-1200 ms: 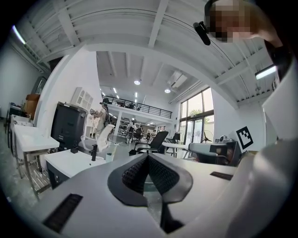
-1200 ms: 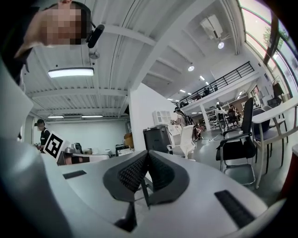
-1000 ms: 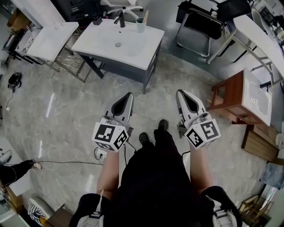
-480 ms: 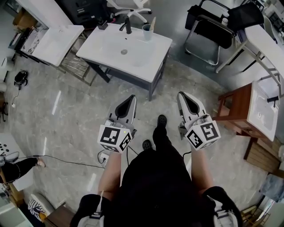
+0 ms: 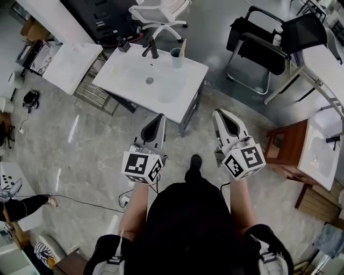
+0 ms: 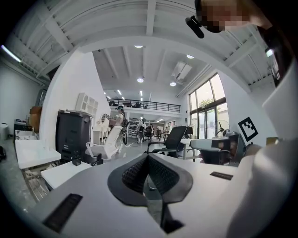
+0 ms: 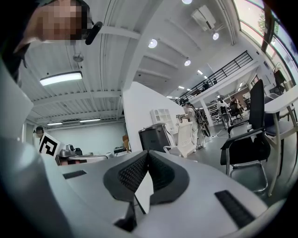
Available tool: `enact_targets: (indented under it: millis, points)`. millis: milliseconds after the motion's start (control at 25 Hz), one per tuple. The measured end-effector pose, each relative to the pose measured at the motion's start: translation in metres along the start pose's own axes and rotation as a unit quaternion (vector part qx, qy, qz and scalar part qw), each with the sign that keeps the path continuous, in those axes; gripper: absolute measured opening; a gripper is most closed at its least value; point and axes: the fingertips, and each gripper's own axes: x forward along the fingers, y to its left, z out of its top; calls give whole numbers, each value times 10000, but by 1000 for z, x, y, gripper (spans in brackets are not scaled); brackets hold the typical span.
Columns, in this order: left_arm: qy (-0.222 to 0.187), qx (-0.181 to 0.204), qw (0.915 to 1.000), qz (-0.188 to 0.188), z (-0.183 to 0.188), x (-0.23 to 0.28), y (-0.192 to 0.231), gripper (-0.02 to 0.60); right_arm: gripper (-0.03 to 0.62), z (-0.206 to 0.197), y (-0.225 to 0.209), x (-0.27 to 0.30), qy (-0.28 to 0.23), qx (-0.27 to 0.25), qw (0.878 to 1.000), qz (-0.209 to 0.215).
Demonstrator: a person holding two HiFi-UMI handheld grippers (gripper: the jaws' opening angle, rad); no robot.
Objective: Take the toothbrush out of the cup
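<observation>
In the head view a pale cup (image 5: 176,58) stands at the back right of a white sink top (image 5: 129,75), beside the black tap (image 5: 152,51). A toothbrush (image 5: 183,48) leans out of the cup to the right. My left gripper (image 5: 157,119) is held over the floor just short of the sink's front edge, shut and empty. Level with it to the right, my right gripper (image 5: 220,114) is also shut with nothing in it. In the left gripper view my left gripper (image 6: 148,158) has its pads meeting; in the right gripper view my right gripper (image 7: 148,153) does too.
A black chair (image 5: 258,45) stands to the right of the sink and a white office chair (image 5: 158,11) behind it. A wooden stand with a basin (image 5: 290,145) is at the right, a white table (image 5: 70,62) at the left. A cable (image 5: 80,200) runs over the floor.
The person has stepped forward, so the sink with the cup has come closer to both grippers. Both grippers stayed shut and side by side.
</observation>
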Motion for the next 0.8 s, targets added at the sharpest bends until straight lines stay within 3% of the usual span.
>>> enact_targets:
  millis: [400, 800]
  points:
    - [120, 80, 9997, 221, 2, 69, 0, 14, 31, 5, -55, 34, 123, 125, 9997, 170]
    - [364, 153, 9990, 222, -8, 102, 10, 15, 31, -7, -67, 64, 276, 332, 9986, 294]
